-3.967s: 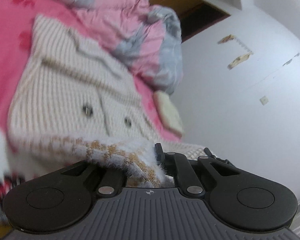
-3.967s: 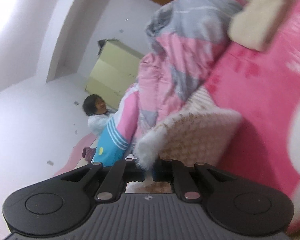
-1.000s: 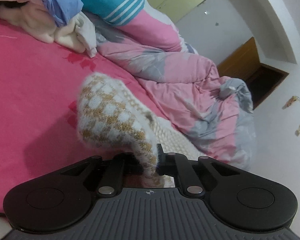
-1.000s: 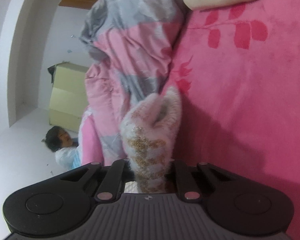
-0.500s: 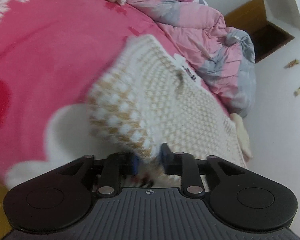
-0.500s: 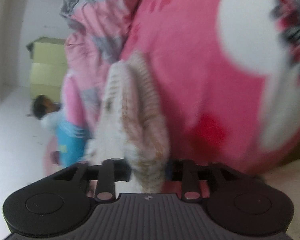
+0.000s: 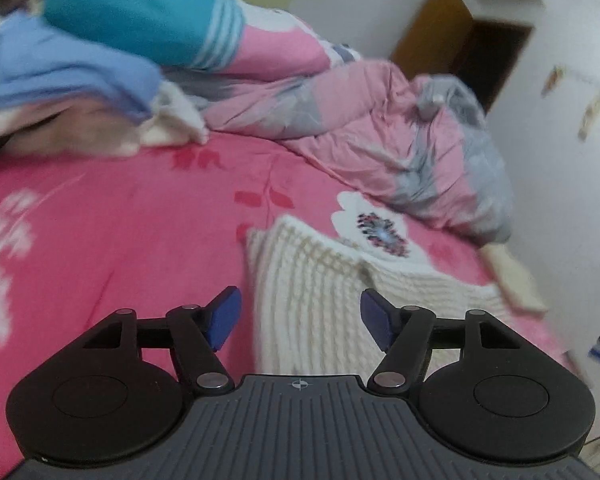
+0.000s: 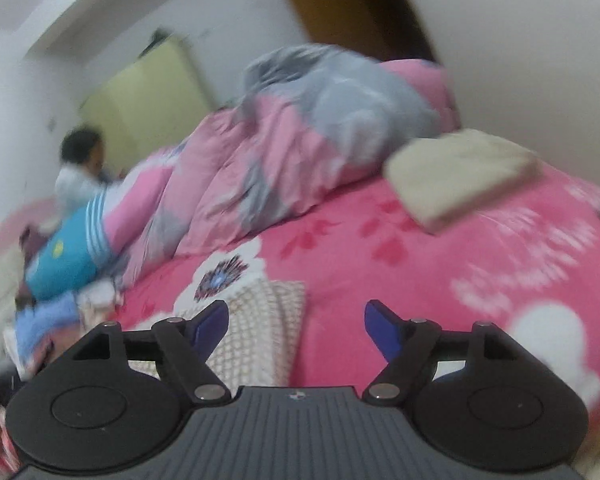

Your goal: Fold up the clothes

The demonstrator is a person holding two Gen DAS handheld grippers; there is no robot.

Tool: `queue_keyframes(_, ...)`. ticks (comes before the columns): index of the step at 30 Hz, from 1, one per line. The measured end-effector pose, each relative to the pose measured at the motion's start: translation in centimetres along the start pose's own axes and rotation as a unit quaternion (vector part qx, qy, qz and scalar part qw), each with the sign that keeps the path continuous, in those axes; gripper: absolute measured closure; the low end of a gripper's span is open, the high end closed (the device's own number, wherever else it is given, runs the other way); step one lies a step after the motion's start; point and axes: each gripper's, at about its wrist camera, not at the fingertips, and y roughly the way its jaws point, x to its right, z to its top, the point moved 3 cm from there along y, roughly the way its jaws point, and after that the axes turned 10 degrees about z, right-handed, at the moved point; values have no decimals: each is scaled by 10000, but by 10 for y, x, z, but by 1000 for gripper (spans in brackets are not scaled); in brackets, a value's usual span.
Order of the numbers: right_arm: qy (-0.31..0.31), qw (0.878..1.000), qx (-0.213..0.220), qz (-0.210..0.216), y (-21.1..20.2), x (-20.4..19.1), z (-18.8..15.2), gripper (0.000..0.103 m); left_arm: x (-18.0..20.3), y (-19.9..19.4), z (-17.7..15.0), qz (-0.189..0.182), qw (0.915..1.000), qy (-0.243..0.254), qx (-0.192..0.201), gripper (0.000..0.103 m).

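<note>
Both my tongs are spread wide with nothing between the blue pads: the left gripper [image 7: 300,320] and the right gripper [image 8: 296,330] each hang just above the cream knit sweater [image 7: 320,300]. The sweater lies flat and folded on the pink floral bedspread [image 7: 120,240], beside a white flower print. Beyond it I see a rumpled pink-and-grey duvet [image 7: 380,128], a folded beige cloth [image 8: 460,172] near the wall, and a heap of clothes [image 7: 60,68] to the left.
</note>
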Motion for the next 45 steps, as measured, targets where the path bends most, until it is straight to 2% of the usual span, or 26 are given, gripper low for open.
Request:
queue_keyframes(5,-747,9950,-630,222,89,-20,-4,26,24,73,24,131,9966,664,-468,37)
queue_keyframes(9,-1010,9897,-887,497,137,-28,-6,28,24,98,31,-101,9946,727,-731,38)
queue_keyframes(12,-1019,9876,-1030,610,164,-25,-3,36,26,105,34,-241,9935,805,-769,39)
queue_keyframes(13,-1011,9868,-1085,646,171,-24,-3,41,27,106,35,-283,9932,836,-760,40)
queue_keyframes(15,-1000,9843,-1224,780,183,-22,-4,52,29,104,35,-354,9928,916,-686,49)
queue_keyframes(17,-1027,9820,-1294,910,189,-23,-5,54,30,103,35,-383,9923,994,-627,53)
queue_keyframes(21,-1062,9849,-1172,705,199,-19,0,53,31,110,33,-331,9920,1030,-650,55)
queue_keyframes(24,-865,9882,-1133,555,207,-8,5,48,28,117,34,-313,9927,907,-726,55)
queue_keyframes(25,-791,9879,-1196,584,211,-5,5,43,27,120,35,-342,9931,817,-767,54)
queue_keyframes(26,-734,9870,-1281,630,215,-3,3,43,25,123,36,-370,9934,724,-813,53)
queue_keyframes(27,-693,9860,-1362,672,217,-2,1,44,23,126,37,-381,9934,615,-894,53)
queue_keyframes(29,-647,9840,-1478,751,220,-1,-3,58,20,131,39,-404,9937,368,-982,54)
queue_keyframes(31,-742,9844,-1388,782,216,-6,-4,87,18,132,41,-397,9944,191,-964,62)
queue_keyframes(32,-774,9848,-1331,799,212,-8,-5,89,19,130,41,-341,9951,239,-897,75)
queue_keyframes(33,-810,9853,-1274,804,209,-10,-5,90,20,128,41,-285,9957,287,-830,87)
queue_keyframes(35,-925,9860,-1170,746,204,-14,-6,92,22,123,43,-239,9970,301,-674,96)
queue_keyframes(41,-1053,9907,-564,645,185,-26,8,95,25,101,59,-261,9994,140,-149,98)
queue_keyframes(44,-1054,9919,-263,659,176,-29,21,95,30,94,80,-411,9990,69,164,98)
queue_keyframes(45,-1047,9922,-226,632,176,-28,23,95,30,99,80,-401,9991,72,133,98)
